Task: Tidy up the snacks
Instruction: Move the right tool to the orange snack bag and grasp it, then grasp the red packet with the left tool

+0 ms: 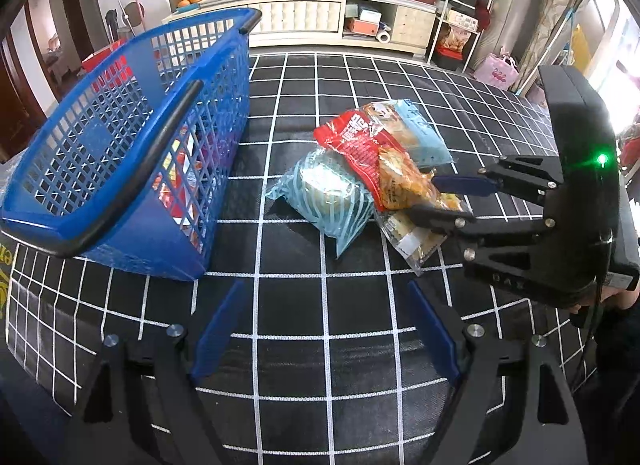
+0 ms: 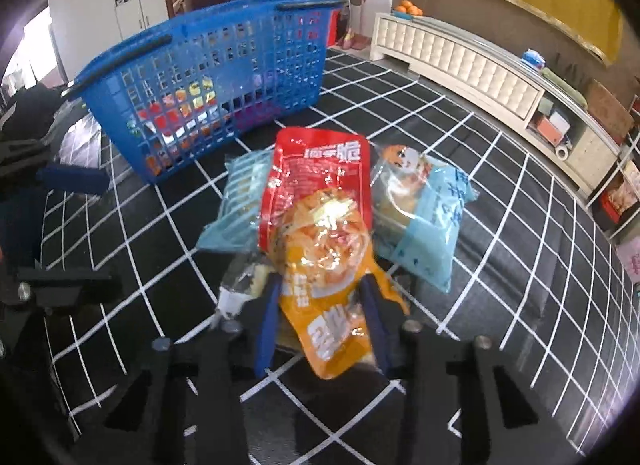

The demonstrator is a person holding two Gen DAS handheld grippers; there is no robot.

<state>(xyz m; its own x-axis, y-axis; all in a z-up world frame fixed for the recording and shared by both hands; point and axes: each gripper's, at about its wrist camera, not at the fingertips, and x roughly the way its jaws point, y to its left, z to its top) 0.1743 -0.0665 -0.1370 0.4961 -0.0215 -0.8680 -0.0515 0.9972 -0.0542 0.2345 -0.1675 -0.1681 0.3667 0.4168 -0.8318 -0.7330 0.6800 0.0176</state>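
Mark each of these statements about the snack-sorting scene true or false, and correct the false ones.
1. The blue plastic mesh basket already holds some packets. True.
2. The right tool has its two blue fingers either side of the red and orange snack packet. True.
3. The left tool is gripping a packet. False: it is open with nothing between its fingers, over the black cloth with a white grid.
4. The red and orange packet lies alone, apart from the others. False: it lies over the pale blue striped packet, with the pale blue cartoon packet beside it.
5. The basket lies tipped on its side. False: it stands upright.
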